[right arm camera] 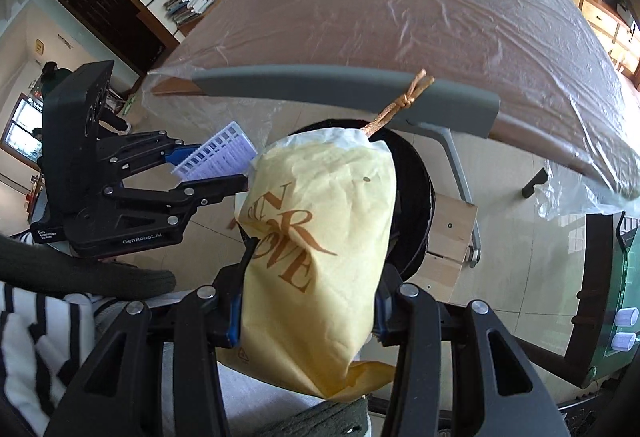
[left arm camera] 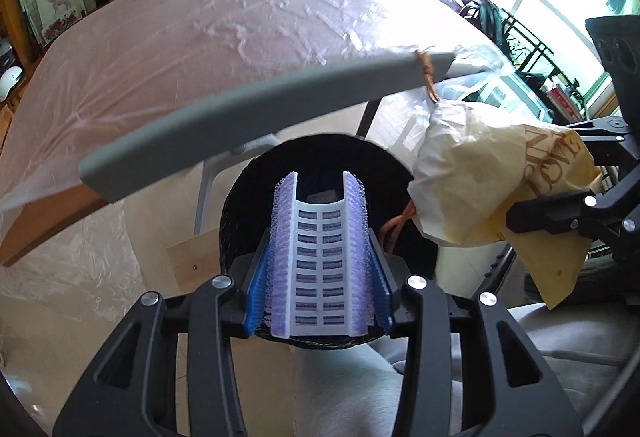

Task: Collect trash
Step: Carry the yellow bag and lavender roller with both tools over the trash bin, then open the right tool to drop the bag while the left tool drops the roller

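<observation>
My left gripper (left arm camera: 320,197) is shut on a white plastic tray with purple mesh sides (left arm camera: 320,257), held over the open mouth of a black mesh bin (left arm camera: 240,221). My right gripper (right arm camera: 308,237) is shut on a crumpled yellow paper bag with brown lettering and a twine handle (right arm camera: 320,221), held just above the same bin (right arm camera: 416,197). In the left wrist view the bag (left arm camera: 480,173) and right gripper (left arm camera: 560,213) sit at the right of the bin. In the right wrist view the left gripper (right arm camera: 224,165) and tray (right arm camera: 220,155) sit to the left.
A grey chair backrest (left arm camera: 248,117) arcs just beyond the bin, its frame (right arm camera: 460,173) beside the bin. A large table under clear plastic sheeting (left arm camera: 200,37) lies behind. Wooden blocks (right arm camera: 452,233) rest on the tiled floor by the bin.
</observation>
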Motion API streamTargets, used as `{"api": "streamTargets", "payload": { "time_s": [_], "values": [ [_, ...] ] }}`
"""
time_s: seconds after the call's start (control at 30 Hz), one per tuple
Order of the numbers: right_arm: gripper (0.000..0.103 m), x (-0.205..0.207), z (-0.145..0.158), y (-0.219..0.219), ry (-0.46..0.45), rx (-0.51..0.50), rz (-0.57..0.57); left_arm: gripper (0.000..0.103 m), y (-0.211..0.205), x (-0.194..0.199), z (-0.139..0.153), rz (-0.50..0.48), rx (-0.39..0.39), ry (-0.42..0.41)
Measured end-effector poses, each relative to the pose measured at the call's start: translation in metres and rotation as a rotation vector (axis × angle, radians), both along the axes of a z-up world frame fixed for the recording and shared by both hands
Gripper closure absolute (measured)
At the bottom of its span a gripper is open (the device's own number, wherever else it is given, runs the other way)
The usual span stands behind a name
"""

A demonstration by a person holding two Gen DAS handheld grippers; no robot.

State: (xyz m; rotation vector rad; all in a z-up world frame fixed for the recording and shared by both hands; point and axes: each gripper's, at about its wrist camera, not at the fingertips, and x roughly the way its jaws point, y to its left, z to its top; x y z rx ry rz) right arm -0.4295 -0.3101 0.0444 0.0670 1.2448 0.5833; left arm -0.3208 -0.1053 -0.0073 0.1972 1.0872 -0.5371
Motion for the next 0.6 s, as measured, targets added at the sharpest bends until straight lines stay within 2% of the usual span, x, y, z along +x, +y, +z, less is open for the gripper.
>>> {"api": "streamTargets", "payload": {
  "time_s": [0.33,0.6],
  "values": [
    [0.058,0.021,-0.044,0.011,0.044,-0.088,-0.037,0.059,-0.008,0.012,-0.018,0.072,0.05,0.027],
    [0.059,0.032,-0.058,0.02,0.059,-0.08,-0.052,0.059,-0.017,0.02,-0.029,0.068,0.069,0.036]
  ]
}}
